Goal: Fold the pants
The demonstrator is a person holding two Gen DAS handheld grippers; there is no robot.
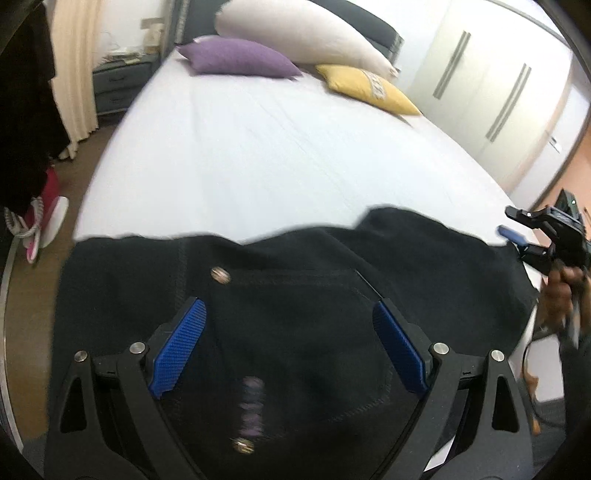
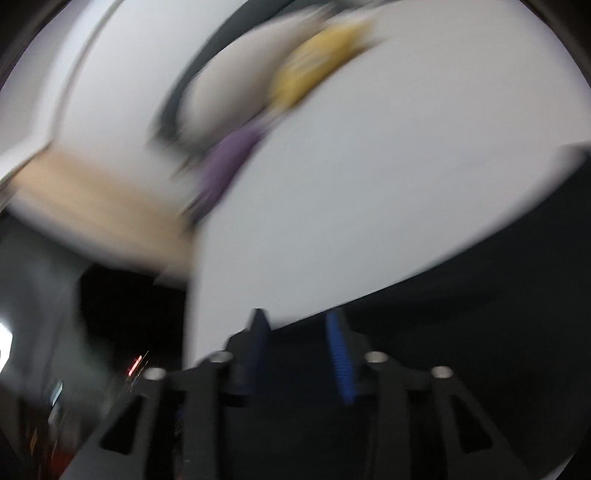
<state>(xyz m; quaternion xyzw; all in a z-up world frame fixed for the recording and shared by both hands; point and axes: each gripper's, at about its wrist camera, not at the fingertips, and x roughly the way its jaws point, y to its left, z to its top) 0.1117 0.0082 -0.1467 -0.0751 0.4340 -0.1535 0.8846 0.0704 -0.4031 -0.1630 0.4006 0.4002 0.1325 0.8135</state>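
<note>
Black pants (image 1: pixel 317 354) lie spread across the near end of the white bed (image 1: pixel 258 155), with metal rivets and pocket stitching showing. My left gripper (image 1: pixel 289 302) hovers just above them, its blue pads wide apart with only flat cloth below: open. My right gripper (image 1: pixel 515 236) is at the pants' right edge, held by a person's hand (image 1: pixel 561 291), its jaws apart. The right wrist view is badly blurred. There the right gripper (image 2: pixel 299 321) shows a gap between its pads, over the dark pants (image 2: pixel 480 314) at the bed's edge.
A purple pillow (image 1: pixel 236 59), a white pillow (image 1: pixel 303 33) and a yellow pillow (image 1: pixel 369 86) lie at the head of the bed. A grey nightstand (image 1: pixel 118 85) and cream curtain (image 1: pixel 72 70) stand to the left, white wardrobe doors (image 1: pixel 491 85) to the right.
</note>
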